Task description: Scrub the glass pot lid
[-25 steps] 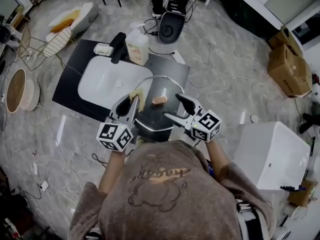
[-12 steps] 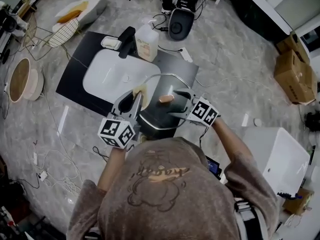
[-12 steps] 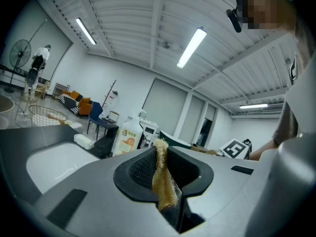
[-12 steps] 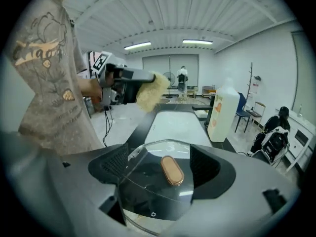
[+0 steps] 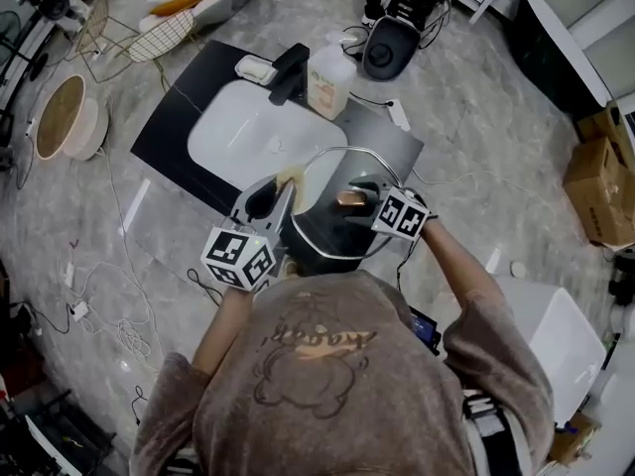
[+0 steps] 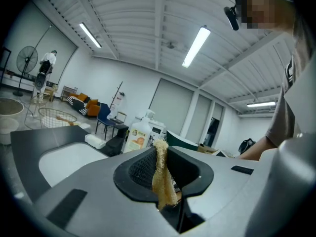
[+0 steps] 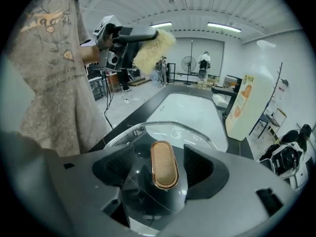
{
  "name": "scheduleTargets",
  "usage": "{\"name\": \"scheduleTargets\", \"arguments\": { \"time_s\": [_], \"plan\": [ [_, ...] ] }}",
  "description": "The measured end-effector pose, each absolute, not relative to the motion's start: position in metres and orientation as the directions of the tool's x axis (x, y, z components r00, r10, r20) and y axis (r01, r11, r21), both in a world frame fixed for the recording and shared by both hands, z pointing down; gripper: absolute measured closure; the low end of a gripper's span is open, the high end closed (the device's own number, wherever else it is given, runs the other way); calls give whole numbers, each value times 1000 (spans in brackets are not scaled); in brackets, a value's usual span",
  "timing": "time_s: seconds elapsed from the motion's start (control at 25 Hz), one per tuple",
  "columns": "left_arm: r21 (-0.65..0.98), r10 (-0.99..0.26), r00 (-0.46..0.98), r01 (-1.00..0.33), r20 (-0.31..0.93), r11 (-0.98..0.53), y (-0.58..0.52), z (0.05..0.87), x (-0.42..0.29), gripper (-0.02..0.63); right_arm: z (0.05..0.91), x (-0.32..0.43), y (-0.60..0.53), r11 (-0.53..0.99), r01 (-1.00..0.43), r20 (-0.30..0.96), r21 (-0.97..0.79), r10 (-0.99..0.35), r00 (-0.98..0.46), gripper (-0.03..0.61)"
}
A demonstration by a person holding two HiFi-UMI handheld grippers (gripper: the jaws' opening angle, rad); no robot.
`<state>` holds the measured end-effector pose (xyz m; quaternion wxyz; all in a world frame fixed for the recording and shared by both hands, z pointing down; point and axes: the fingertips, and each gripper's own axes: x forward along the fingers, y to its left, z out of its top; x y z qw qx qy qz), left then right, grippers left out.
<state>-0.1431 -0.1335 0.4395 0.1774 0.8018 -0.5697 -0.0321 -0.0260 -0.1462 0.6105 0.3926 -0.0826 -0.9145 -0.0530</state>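
Note:
The glass pot lid (image 5: 322, 228) with a metal rim lies on the dark counter beside the sink, its copper knob (image 5: 348, 198) on top. My right gripper (image 5: 354, 202) points down over the knob (image 7: 164, 168). Its jaws have just been closing, and in the right gripper view (image 7: 159, 163) a gap still shows on each side of the knob. My left gripper (image 5: 284, 190) is shut on a yellowish loofah scrubber (image 5: 291, 177) at the lid's left edge. The left gripper view shows that loofah (image 6: 160, 179) pinched between the jaws (image 6: 163, 168).
A white sink basin (image 5: 248, 132) sits in the black counter (image 5: 164, 132), with a black faucet (image 5: 288, 72), a soap dish (image 5: 255, 67) and a detergent bottle (image 5: 329, 82) behind it. On the floor lie a wooden bowl (image 5: 64, 117), a wire basket (image 5: 164, 33), cables and cardboard boxes (image 5: 603, 177).
My right gripper has come down and turned over the lid, so the knob now sits between its jaws. The left gripper with the loofah has edged toward the lid.

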Motion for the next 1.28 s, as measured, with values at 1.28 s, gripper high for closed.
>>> {"name": "scheduleTargets", "arguments": {
  "time_s": [1.28],
  "plan": [
    [342,-946,285,-914,155,-219,-129,444,-154,540,615,-14,-168,975,205,779,89,61,-625,405]
  ]
}}
